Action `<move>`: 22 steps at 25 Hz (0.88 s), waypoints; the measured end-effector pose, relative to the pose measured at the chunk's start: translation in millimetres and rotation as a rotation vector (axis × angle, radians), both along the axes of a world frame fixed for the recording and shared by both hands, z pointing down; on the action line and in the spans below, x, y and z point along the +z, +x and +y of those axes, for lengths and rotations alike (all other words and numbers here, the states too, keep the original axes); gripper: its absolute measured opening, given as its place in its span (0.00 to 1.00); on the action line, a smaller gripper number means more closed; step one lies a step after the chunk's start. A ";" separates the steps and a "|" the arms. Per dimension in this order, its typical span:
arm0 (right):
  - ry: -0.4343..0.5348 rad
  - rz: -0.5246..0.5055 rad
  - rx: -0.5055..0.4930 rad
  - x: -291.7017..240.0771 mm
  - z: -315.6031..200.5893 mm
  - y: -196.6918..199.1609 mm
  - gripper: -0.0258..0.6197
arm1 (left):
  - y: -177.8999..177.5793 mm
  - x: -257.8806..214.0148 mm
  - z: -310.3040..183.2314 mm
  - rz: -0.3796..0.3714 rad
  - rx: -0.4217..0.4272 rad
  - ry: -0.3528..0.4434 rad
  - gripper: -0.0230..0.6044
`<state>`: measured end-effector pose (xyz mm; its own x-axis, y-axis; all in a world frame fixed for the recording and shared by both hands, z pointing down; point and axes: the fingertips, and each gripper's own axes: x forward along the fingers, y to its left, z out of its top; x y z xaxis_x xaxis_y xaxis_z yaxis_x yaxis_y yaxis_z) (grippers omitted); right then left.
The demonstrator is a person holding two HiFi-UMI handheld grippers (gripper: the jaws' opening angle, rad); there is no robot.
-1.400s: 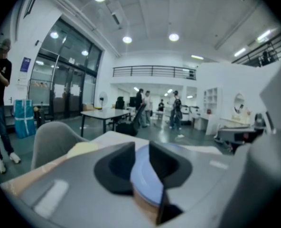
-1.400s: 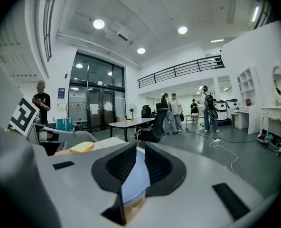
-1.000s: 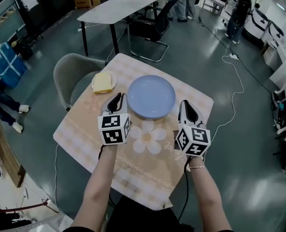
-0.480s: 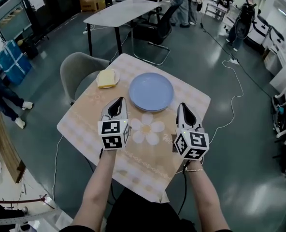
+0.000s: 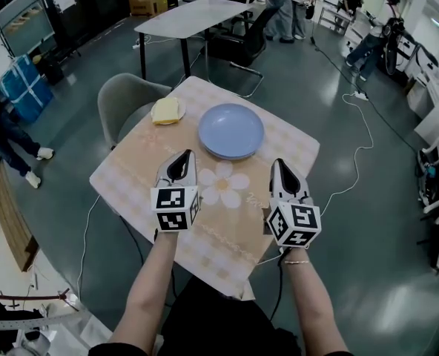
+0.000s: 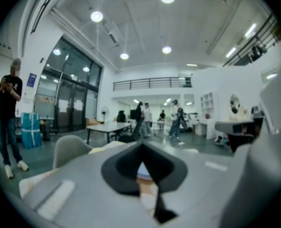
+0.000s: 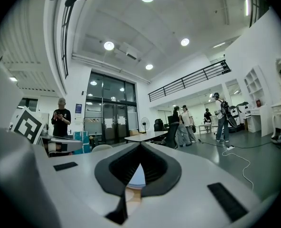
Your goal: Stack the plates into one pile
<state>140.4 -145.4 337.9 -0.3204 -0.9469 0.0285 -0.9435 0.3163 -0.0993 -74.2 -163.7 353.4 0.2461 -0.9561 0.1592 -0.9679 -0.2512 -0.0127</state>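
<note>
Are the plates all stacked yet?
Looks mostly done: the blue plates sit in one central spot. Nothing is in hand: the left gripper and right gripper are both shut, empty, short of them. A yellow item near the edge of the table stands apart; I can't tell if it's a plate still to add.

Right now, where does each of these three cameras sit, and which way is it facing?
Head view: on the person's head, looking steeply down at the table and blue plate; both forearms, left tool and right tool show.
Left gripper view: on the left tool, looking level along its shut jaws into the hall; its grey body fills the foreground.
Right gripper view: on the right tool, facing likewise; its grey body fills the foreground.
Shared: all three catch the blue plate, beyond the jaw tips in both gripper views.
</note>
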 end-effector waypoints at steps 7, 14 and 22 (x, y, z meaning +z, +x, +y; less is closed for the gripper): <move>-0.002 -0.006 -0.012 -2.8 9.8 3.1 0.05 | 4.4 -2.0 12.4 -0.008 -0.006 0.004 0.05; -0.004 -0.017 -0.047 -2.2 11.5 -10.6 0.05 | 0.9 0.0 14.1 -0.029 0.023 0.000 0.06; -0.019 0.002 -0.056 11.2 -11.0 -31.5 0.05 | -11.7 17.3 -9.8 -0.045 0.055 -0.015 0.09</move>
